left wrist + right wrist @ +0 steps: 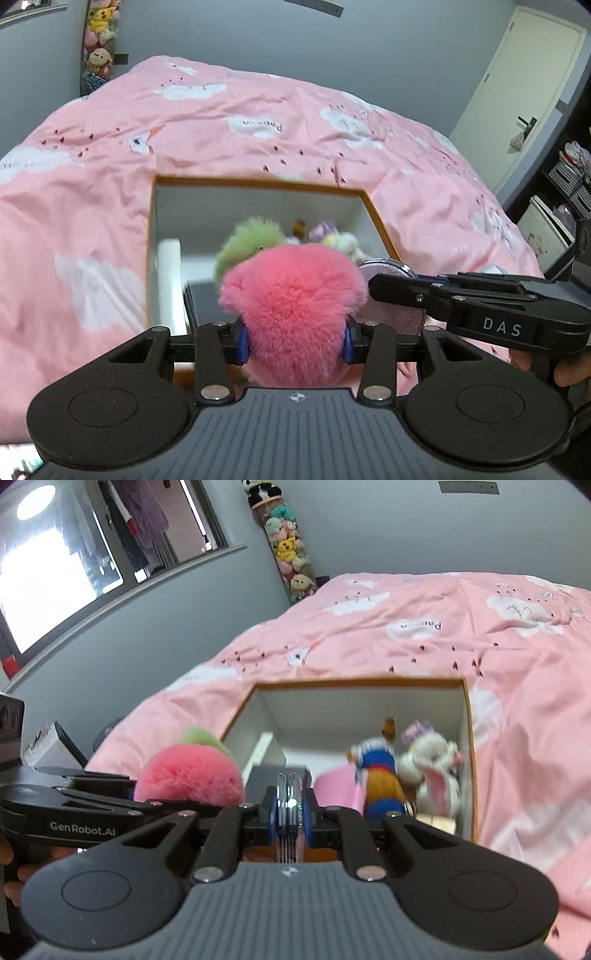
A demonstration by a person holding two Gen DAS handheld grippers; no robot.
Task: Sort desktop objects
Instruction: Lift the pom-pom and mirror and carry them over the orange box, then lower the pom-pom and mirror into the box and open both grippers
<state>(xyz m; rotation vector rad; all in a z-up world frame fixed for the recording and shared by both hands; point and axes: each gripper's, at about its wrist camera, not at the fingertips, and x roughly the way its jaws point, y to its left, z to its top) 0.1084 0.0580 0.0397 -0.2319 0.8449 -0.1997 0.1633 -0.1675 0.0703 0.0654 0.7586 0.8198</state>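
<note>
My left gripper (297, 341) is shut on a fluffy pink-and-green plush toy (291, 310), held over the near edge of an open white box with an orange rim (258, 182). The toy also shows in the right wrist view (188, 775). My right gripper (291, 812) is shut on a round lilac compact mirror (290, 812), seen edge-on, above the box's near side; in the left wrist view the mirror (391, 314) sits right of the plush. Inside the box lie a blue-and-orange doll (376, 779) and a white bunny plush (432, 771).
The box (362, 683) rests on a bed with a pink cloud-print duvet (221, 122). A dark flat item (207, 299) and a white block (170, 273) lie in the box's left part. A tall tube of plush toys (291, 550) stands by the grey wall. Shelves (565, 177) are at right.
</note>
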